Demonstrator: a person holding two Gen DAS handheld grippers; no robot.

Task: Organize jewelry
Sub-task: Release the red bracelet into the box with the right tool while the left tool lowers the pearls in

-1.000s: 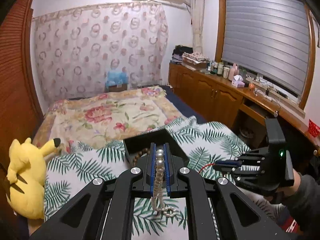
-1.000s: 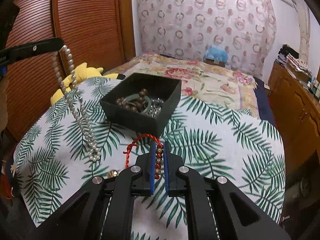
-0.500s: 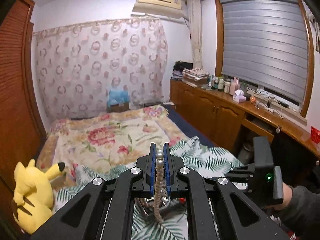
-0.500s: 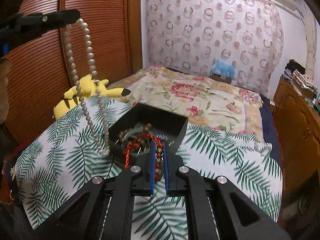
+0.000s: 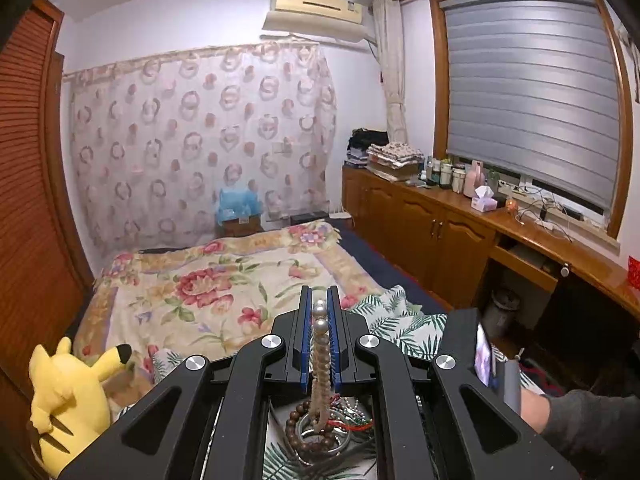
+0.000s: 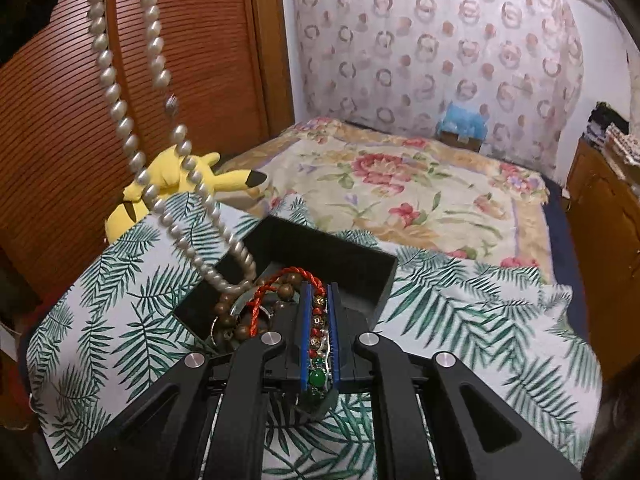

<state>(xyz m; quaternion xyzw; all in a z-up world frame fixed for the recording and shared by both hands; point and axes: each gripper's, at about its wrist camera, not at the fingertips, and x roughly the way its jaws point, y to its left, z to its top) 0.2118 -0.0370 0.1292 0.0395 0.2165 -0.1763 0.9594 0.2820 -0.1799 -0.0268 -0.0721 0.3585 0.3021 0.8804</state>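
My left gripper (image 5: 320, 336) pinches the pearls (image 6: 160, 184) hanging over the box (image 6: 340, 256), my right gripper (image 6: 320, 332) clamps the bracelet (image 6: 318, 322) at its rim; releasing together risks tangling both strands.

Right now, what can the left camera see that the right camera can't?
Only the left wrist view shows the window blind, the air conditioner and the left gripper, its jaws shut on the pearl necklace.

Only the right wrist view shows the black box walls and the right gripper shut on the red cord bracelet.

Both show the pearls, yellow plush and bed.
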